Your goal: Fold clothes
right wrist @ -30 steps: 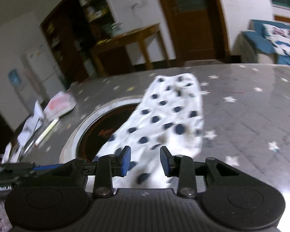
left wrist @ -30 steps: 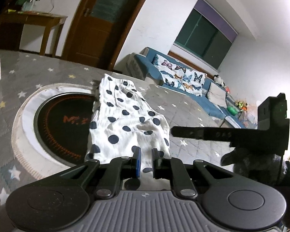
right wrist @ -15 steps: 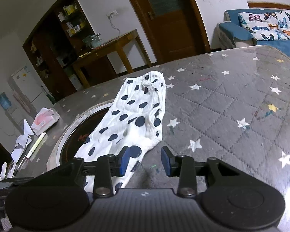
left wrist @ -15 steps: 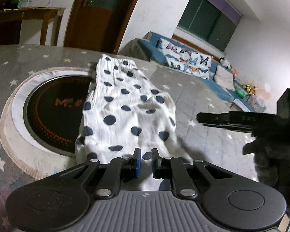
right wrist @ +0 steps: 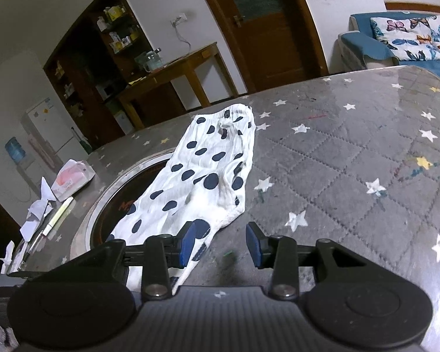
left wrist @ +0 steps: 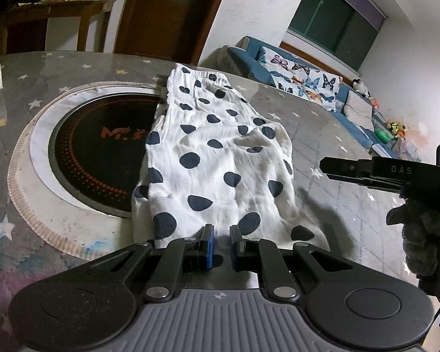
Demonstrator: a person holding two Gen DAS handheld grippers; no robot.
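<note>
White trousers with dark blue dots [left wrist: 217, 158] lie lengthwise on the grey star-patterned table, waistband at the far end, partly over a round black hob. My left gripper [left wrist: 222, 242] is shut on the near hem of the trousers. My right gripper [right wrist: 221, 242] is open and empty above the table, just right of the trousers [right wrist: 196, 182]; its left pad overlaps the cloth edge. The right gripper also shows at the right in the left wrist view [left wrist: 366, 173].
A round black induction hob [left wrist: 102, 149] with a pale rim is set into the table [right wrist: 352, 161]. A tissue pack [right wrist: 72, 177], paper scraps and a pen [right wrist: 57, 217] lie at the table's left. A blue sofa [left wrist: 308, 79] and wooden desk [right wrist: 167, 79] stand beyond.
The right gripper has pulled back to the right, off the trousers, still open. The left gripper has kept its hold on the hem and lowered; the cloth lies flatter and more spread.
</note>
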